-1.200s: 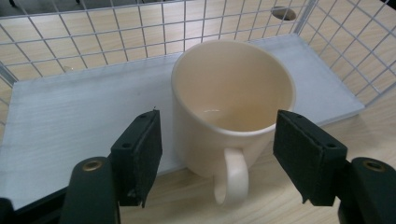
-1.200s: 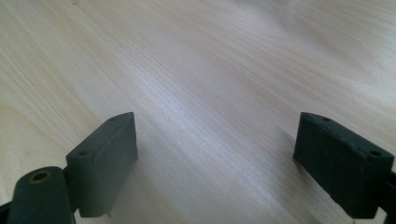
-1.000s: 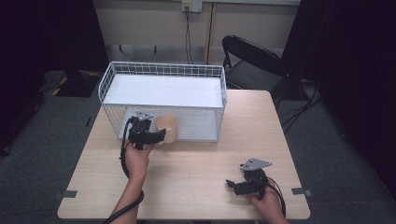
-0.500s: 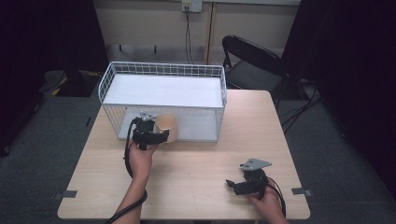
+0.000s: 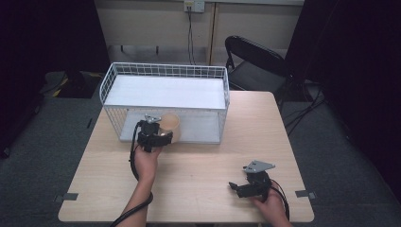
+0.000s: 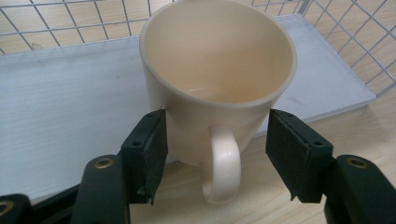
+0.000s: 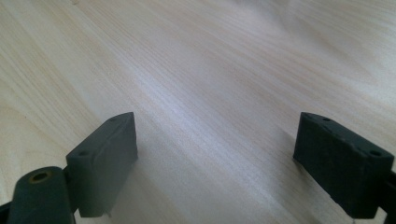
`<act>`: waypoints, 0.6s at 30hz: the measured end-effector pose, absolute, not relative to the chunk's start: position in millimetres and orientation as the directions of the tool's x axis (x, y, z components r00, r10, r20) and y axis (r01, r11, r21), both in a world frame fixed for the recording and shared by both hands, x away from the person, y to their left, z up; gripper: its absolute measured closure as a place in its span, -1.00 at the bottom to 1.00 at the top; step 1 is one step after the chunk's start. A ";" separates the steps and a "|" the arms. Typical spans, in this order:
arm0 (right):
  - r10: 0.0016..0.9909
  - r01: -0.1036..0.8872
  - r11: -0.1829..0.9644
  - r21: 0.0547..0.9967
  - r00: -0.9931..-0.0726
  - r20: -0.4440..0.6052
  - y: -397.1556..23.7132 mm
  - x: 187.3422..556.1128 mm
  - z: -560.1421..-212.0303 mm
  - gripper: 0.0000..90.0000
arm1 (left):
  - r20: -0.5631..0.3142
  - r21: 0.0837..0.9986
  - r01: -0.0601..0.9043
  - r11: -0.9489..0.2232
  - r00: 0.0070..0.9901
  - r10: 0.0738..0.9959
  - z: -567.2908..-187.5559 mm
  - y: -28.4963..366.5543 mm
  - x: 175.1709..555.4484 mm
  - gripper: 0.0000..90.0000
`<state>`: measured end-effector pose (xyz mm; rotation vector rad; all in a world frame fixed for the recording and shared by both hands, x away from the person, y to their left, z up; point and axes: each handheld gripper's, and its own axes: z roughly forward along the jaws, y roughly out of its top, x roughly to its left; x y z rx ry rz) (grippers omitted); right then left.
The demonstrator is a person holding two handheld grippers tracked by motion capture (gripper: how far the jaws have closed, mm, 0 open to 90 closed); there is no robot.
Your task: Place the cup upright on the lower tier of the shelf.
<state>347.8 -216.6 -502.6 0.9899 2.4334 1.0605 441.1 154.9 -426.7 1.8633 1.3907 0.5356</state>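
Note:
A cream mug (image 6: pixel 219 79) stands at the front edge of the white board in the wire basket (image 5: pixel 165 71), its handle (image 6: pixel 224 163) turned toward my left gripper (image 6: pixel 217 140). The mug (image 5: pixel 171 125) sits between the left gripper's (image 5: pixel 158 135) jaws, which have just been closing. The left pad (image 6: pixel 152 149) meets the mug's wall at its tip and the right pad (image 6: pixel 294 149) stands a sliver off it, so the grip is still open. My right gripper (image 5: pixel 243 187) rests low over the table near the front right, open, with bare wood between its pads (image 7: pixel 105 158).
The white wire basket takes up the back half of the wooden table (image 5: pixel 203 165). A black folding chair (image 5: pixel 255 61) stands behind the table's far right corner. Cables trail from both grippers toward the person's forearms.
The left gripper has edged a little to the right, closer around the mug, and its jaws have narrowed. The mug and the right gripper have stayed put.

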 end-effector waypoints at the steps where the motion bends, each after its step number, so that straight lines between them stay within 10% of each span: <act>1: 0.700 0.472 0.488 0.734 -0.714 -0.006 -216.6 347.8 -502.6 -0.72 | -0.095 0.763 0.631 -0.140 0.324 0.941 -426.8 154.7 441.2 -0.12; 18: 0.700 0.472 0.488 0.734 -0.714 -0.006 -216.6 347.8 -502.6 -0.72 | -0.093 0.776 0.621 -0.112 0.288 0.953 -432.8 152.6 446.3 0.26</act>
